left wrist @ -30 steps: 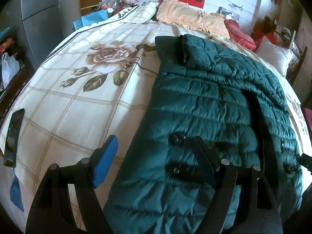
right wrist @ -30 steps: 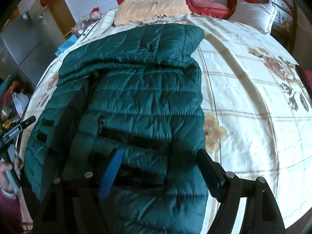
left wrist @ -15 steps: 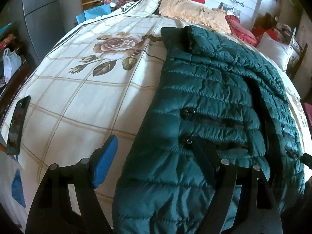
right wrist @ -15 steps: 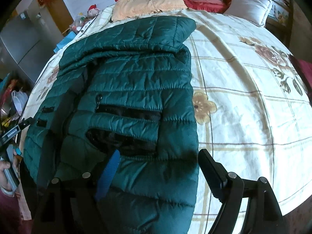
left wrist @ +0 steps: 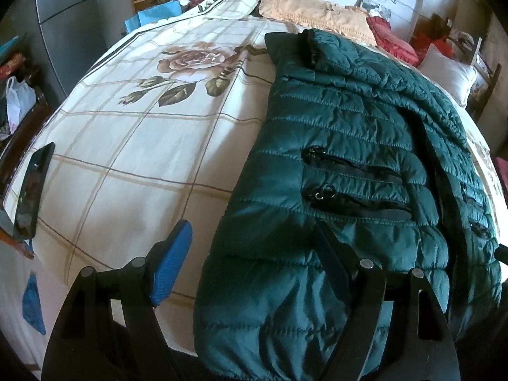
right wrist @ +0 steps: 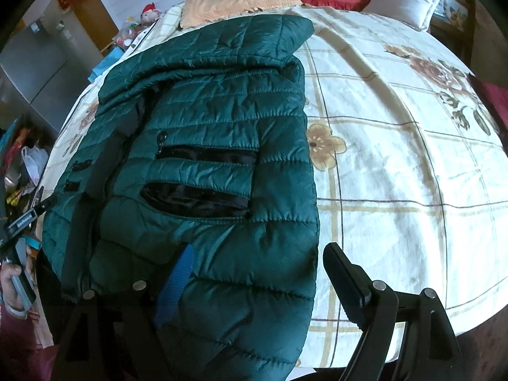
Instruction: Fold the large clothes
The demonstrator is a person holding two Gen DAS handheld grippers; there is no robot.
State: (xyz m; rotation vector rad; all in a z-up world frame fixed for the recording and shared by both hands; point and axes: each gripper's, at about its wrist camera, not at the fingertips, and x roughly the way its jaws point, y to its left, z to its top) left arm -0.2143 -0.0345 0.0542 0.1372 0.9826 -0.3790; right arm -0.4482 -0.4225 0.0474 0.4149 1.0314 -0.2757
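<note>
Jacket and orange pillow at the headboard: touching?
Cannot tell. In both wrist views the jacket hood edge overlaps the orange pillow visually; neither shows contact or gap plainly.

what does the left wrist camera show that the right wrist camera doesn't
Only the left wrist view shows the dark phone at the bed's edge and the left tongs, open, straddling the jacket's side edge. Only the right wrist view shows the right tongs, open over the jacket's other edge, and a hand holding the other tool. Both show the green jacket on the floral bedspread.
</note>
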